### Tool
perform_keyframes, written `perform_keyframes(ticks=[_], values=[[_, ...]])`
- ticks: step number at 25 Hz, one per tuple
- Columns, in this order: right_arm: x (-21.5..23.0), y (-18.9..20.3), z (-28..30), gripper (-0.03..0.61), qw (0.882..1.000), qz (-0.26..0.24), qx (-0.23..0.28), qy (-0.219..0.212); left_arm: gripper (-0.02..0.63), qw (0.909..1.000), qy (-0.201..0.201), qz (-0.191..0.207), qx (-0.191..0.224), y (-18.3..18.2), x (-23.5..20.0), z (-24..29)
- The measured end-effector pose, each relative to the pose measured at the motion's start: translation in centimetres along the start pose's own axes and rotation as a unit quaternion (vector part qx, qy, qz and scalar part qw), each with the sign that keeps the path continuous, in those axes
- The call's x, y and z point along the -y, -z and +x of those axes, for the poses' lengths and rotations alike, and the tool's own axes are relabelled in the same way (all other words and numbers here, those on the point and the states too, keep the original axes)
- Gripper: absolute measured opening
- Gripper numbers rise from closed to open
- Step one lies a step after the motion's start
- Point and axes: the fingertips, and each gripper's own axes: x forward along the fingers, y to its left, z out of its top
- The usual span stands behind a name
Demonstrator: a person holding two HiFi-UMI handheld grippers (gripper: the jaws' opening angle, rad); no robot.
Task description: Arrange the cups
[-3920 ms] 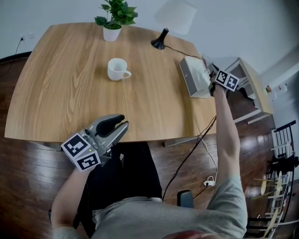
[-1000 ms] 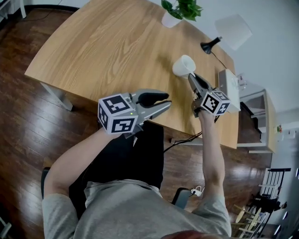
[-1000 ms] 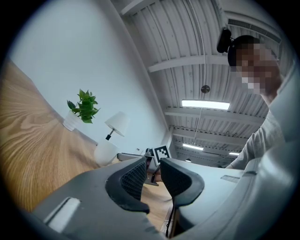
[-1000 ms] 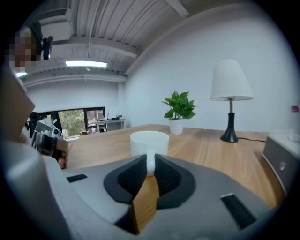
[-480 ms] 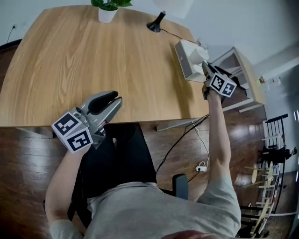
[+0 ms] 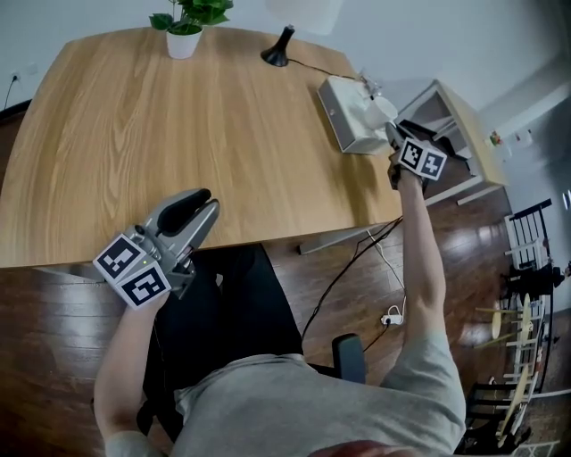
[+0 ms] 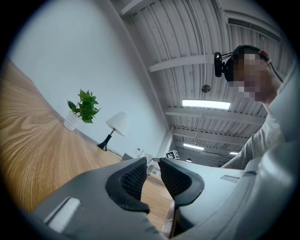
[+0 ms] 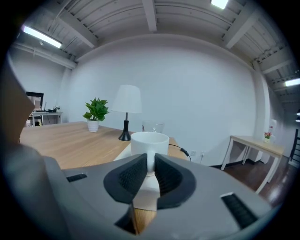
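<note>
A white cup stands upright in my right gripper, which is shut on the cup's handle. The cup is over the near end of a white tray at the table's right edge; I cannot tell whether it touches the tray. On the tray behind the cup stands a clear glass. My left gripper hovers at the table's front edge. Its jaws stand a narrow slit apart with nothing between them.
A small potted plant and a black-footed lamp stand along the far edge of the wooden table. A pale side table stands right of the tray. A cable hangs to the floor.
The cup stood on the table's middle earlier. My right gripper has carried it by the handle rightward to the white tray. The left gripper has stayed at the front edge.
</note>
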Motion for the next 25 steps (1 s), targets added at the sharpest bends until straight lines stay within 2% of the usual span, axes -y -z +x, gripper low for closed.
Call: perform_keyframes(ticks=[3,6,8,10,12,14,17,21,23,25], values=[[0.1,0.3,0.0,0.067,1.0,0.002,0.007,-0.01,0.089,1.0,0.001,0.0,0.0,0.0,0.0,-0.1],[0.5,0.5,-0.2,0.094,1.0,-0.002,0.004,0.004,0.089,1.0,0.0,-0.001,0.001,-0.1,0.1,0.0],[0.8,0.8,-0.6,0.208,1.0,0.018,0.003,0.019,0.089,1.0,0.001,-0.001,0.001,-0.1,0.1,0.1],[0.3,1.3,-1.3,0.209,0.999,0.037,0.009,0.031,0.089,1.0,-0.001,0.0,0.001,-0.1,-0.1,-0.2],[-2.5,1.4,-2.1,0.202,0.998,0.052,0.028,0.017,0.089,0.9999,-0.013,0.001,0.0,0.1,-0.2,-0.8],[-7.0,0.2,-4.3,0.162,0.994,0.069,0.079,-0.027,0.089,0.9999,-0.01,0.003,0.001,0.1,-0.1,-0.3],[-16.5,-1.9,-8.6,0.152,0.979,0.052,0.148,-0.132,0.089,0.9998,0.018,0.003,0.012,0.4,0.2,1.7],[-31.9,-0.6,-9.6,0.149,0.942,0.06,0.161,-0.289,0.089,1.0,0.005,0.005,0.002,0.2,-0.3,0.2],[-37.2,-0.3,-10.2,0.149,0.927,0.044,0.16,-0.336,0.089,1.0,0.003,0.006,0.001,0.1,-0.3,0.1],[-41.1,0.2,-10.6,0.149,0.918,0.015,0.155,-0.365,0.089,1.0,0.003,0.007,0.002,0.1,-0.3,0.2]])
